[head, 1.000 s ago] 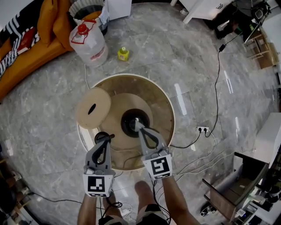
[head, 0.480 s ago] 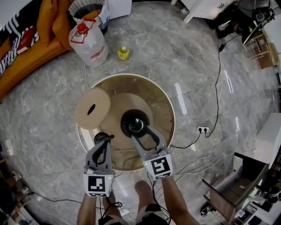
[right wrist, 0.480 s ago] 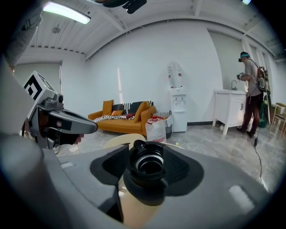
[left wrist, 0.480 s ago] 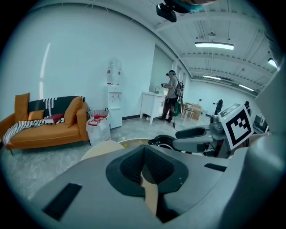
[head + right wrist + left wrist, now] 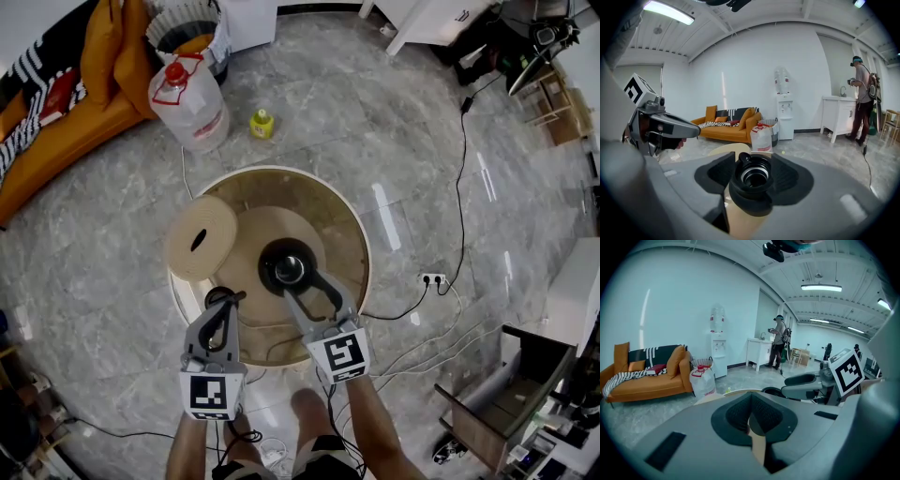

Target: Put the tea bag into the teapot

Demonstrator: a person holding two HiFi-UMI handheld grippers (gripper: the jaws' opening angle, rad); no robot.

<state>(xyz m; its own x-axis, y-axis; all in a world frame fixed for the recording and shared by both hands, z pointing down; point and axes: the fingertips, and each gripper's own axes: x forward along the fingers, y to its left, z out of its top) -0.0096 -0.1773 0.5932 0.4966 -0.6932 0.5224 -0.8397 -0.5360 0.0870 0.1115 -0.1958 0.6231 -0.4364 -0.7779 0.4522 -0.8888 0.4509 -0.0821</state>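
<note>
While reaching in side by side over the near rim of the round wooden table [image 5: 349, 234], points both grippers forward and a little downward, with bare forearms at the bottom of the head view. Has just been opening the jaws of the right gripper [image 5: 307, 287]; holds them spread wide, pads off the black teapot [image 5: 268, 265], with its open mouth between them in the right gripper view. Clenches the left gripper [image 5: 223, 302] on the black round lid [image 5: 212, 294], apart from the teapot. Shows the teapot upright at the table's middle. Cannot tell the tea bag for certain: only a pale patch [image 5: 290, 269] inside the teapot's mouth.
</note>
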